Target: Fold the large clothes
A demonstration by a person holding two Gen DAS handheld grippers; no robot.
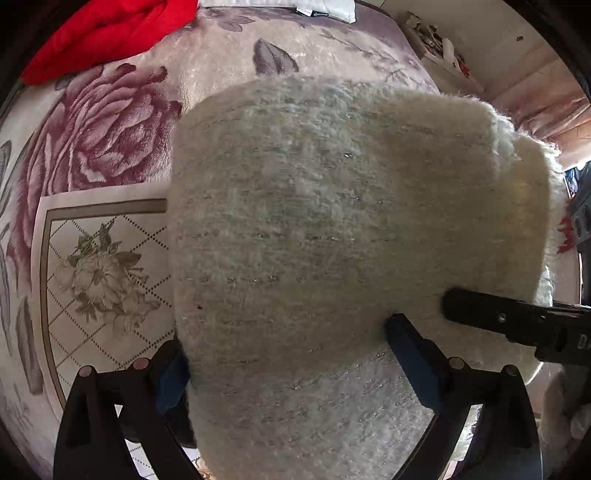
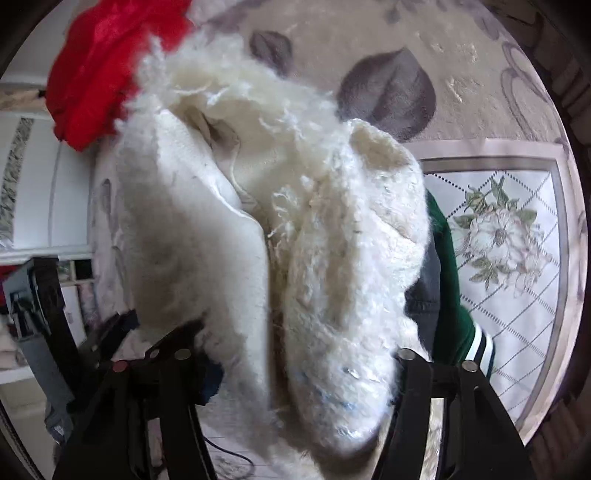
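White fuzzy sweater (image 1: 332,221) hangs bunched over the bed (image 1: 110,129), gripped by both my claws: left claw (image 1: 295,354) w/ flat panel, right claw (image 2: 306,354) on thick wad. Sweater hangs straight ahead of both, equally near.

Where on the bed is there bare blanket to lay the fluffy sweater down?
Free: the floral blanket between the red garment and the white sweater, including its lattice panel. Crowded: the red garment's corner, and beside the green sleeve.

left hand-held gripper (image 1: 295,354): black, blue pads | sleeve (image 2: 454,295): green, white-striped cuff
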